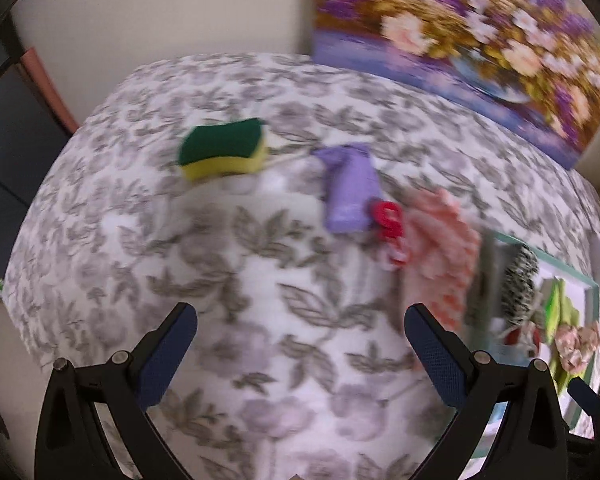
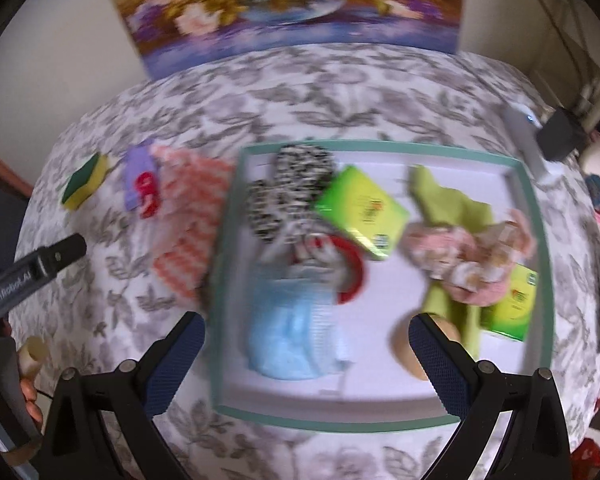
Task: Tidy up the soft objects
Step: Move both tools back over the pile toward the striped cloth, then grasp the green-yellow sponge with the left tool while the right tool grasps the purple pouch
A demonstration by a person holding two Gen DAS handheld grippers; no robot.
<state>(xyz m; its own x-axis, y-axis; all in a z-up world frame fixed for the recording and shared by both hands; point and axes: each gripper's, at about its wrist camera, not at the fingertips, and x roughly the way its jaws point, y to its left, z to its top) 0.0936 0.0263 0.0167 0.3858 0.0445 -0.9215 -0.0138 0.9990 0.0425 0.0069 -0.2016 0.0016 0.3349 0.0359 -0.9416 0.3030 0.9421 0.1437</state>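
A green-and-yellow sponge (image 1: pixel 224 152) (image 2: pixel 85 185) lies on the floral tablecloth, with a lilac pouch (image 1: pixel 350 194) (image 2: pixel 138 178), a red clip (image 1: pixel 389 220) (image 2: pixel 148 196) and a pink-and-white cloth (image 1: pixel 440 252) (image 2: pixel 188 224) to its right. A teal-rimmed white tray (image 2: pixel 538 240) (image 1: pixel 590 300) holds a black-and-white fabric piece (image 2: pixel 290 192), green packets (image 2: pixel 360 210), a light blue cloth (image 2: pixel 292 332), a lime cloth (image 2: pixel 448 200) and a pink floral cloth (image 2: pixel 468 260). My left gripper (image 1: pixel 300 324) hovers open over bare cloth, short of the sponge and pouch. My right gripper (image 2: pixel 306 332) stands open above the tray's near side.
A flower painting (image 2: pixel 288 4) (image 1: pixel 472 36) leans against the wall behind the table. A grey device (image 2: pixel 528 140) lies at the tray's far right corner. A hand (image 2: pixel 28 396) holding the other gripper's handle shows at the left of the right wrist view.
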